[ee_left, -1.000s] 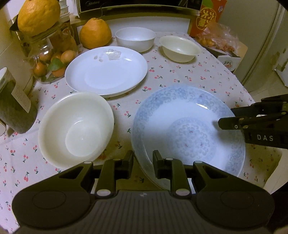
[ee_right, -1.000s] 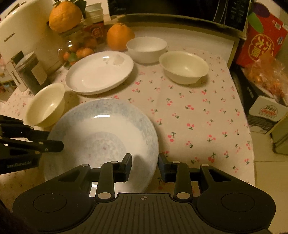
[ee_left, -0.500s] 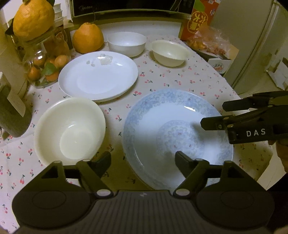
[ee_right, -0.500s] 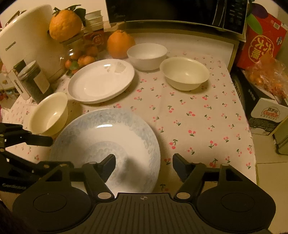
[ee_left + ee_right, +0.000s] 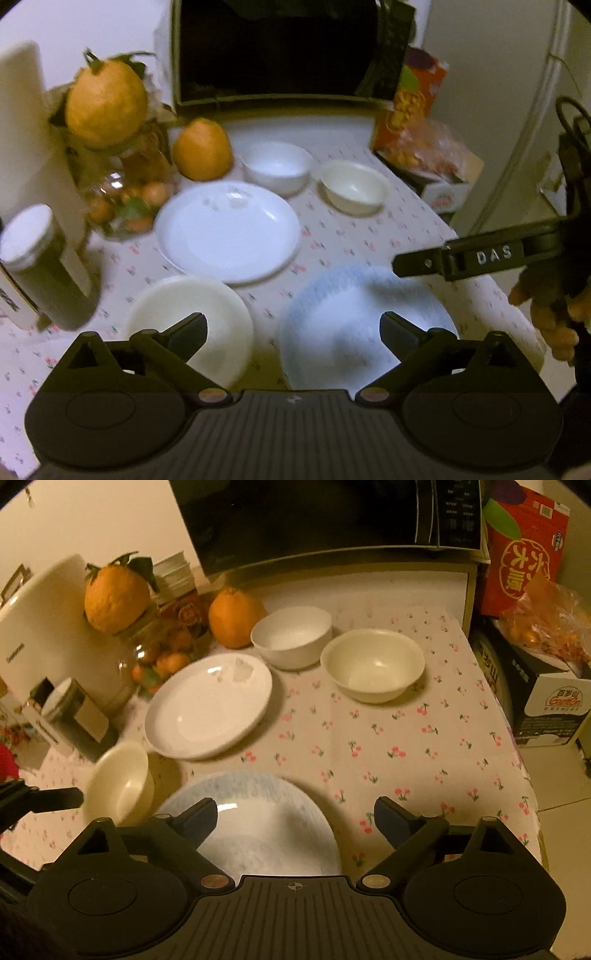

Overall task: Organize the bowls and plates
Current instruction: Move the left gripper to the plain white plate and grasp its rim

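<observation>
Both our hand-held grippers, left (image 5: 291,328) and right (image 5: 295,818), are opening over the blue plate (image 5: 354,325), holding nothing; its table-edge overhang risks a knock.

Left gripper (image 5: 291,328) and right gripper (image 5: 295,814), jaws opening, nothing between.

Blue plate (image 5: 354,314) blurred; near rim hidden.

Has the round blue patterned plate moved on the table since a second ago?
No. The blue patterned plate still lies below the plain white plate, beside the near cream bowl.
</observation>
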Demonstrator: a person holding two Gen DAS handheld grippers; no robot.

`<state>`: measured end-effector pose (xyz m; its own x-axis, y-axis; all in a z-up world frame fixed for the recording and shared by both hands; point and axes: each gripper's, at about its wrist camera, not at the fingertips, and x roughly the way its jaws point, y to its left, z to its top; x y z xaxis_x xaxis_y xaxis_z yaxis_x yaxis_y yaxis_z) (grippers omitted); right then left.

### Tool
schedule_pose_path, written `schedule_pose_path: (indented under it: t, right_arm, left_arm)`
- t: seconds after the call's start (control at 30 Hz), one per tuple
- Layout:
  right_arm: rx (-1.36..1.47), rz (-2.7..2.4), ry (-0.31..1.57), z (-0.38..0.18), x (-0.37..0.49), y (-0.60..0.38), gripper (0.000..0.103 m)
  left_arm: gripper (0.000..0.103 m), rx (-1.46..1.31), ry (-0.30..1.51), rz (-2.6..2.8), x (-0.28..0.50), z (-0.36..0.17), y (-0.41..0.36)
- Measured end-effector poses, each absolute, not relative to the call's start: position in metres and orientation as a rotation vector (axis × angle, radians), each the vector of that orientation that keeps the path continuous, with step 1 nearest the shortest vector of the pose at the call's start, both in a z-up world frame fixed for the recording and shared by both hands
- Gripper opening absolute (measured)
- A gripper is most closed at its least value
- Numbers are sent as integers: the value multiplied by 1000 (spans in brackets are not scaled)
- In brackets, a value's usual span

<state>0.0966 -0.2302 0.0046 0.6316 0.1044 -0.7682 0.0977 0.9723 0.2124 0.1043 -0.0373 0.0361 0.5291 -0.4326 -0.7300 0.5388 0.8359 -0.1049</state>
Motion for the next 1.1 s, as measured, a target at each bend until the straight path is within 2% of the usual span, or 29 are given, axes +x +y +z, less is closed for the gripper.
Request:
schedule_pose_path:
  t: [0.23,0.53,0.93,1.1]
  right_arm:
    - [276,-14,837,25,110,-226,98]
    - [366,-25,808,32,138,-221,98]
    - [520,-55,880,-13,199,-223,99]
    - [568,-51,910,-32,219,-220,99]
  left_arm:
    - [103,59,807,-483,128,59,-25]
    - [103,-20,829,-381,165,55,-11]
    - [102,24,766,-410,209,11,-16]
    - [96,-3,793,-361,226,-10,-16]
